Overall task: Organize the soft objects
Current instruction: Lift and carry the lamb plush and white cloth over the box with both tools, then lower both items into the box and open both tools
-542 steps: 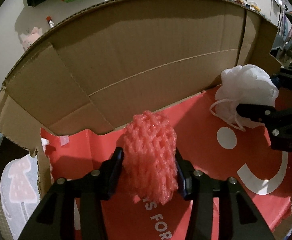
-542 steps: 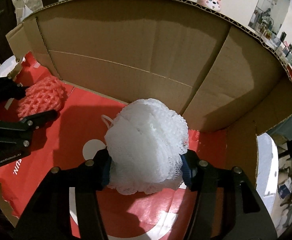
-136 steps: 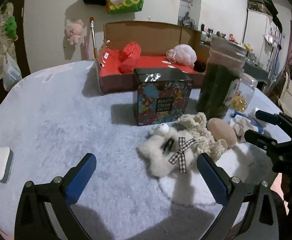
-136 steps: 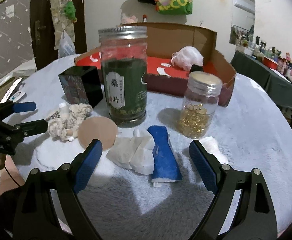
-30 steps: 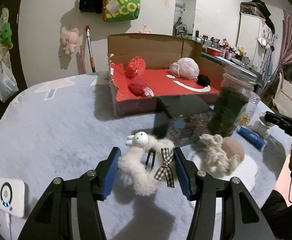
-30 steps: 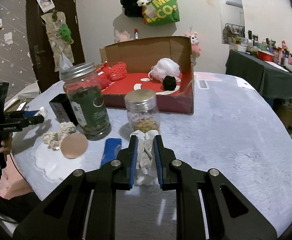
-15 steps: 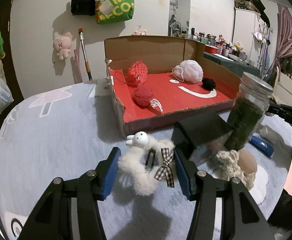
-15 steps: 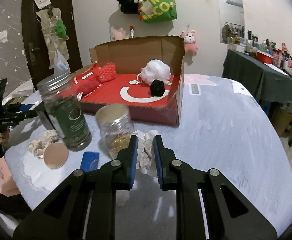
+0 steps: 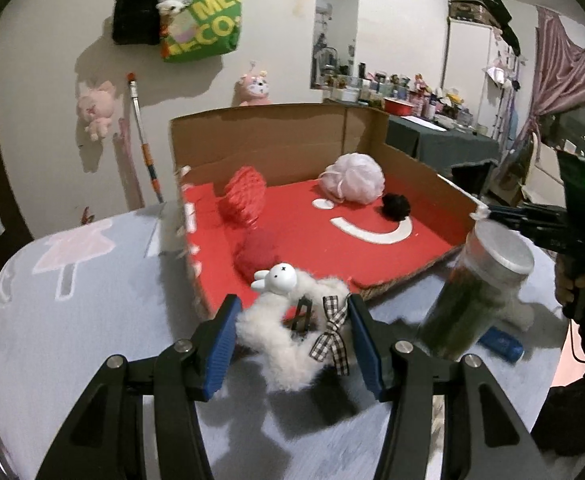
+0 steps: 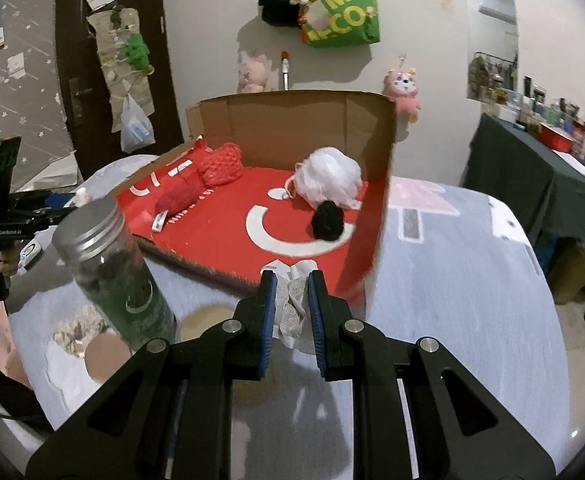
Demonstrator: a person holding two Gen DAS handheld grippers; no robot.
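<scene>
A: Table is stretching wide and grey under everything, with bare cloth lying open on the left and near side. Cardboard box is sitting on it, its tall back wall standing up and its near edge lying low.

B: Inside, on the red floor, a white mesh puff, a red net ball, a red woolly ball and a black pompom are lying apart, leaving room in front.

A: The green jar is standing just outside the near edge.

B: The left gripper is pinching the white fluffy rabbit toy above that edge. The right gripper is squeezing a white mesh cloth tight at the box's near right corner.

A: Only the right view is showing the tan disc by the jar; only the left is showing the blue tube.
</scene>
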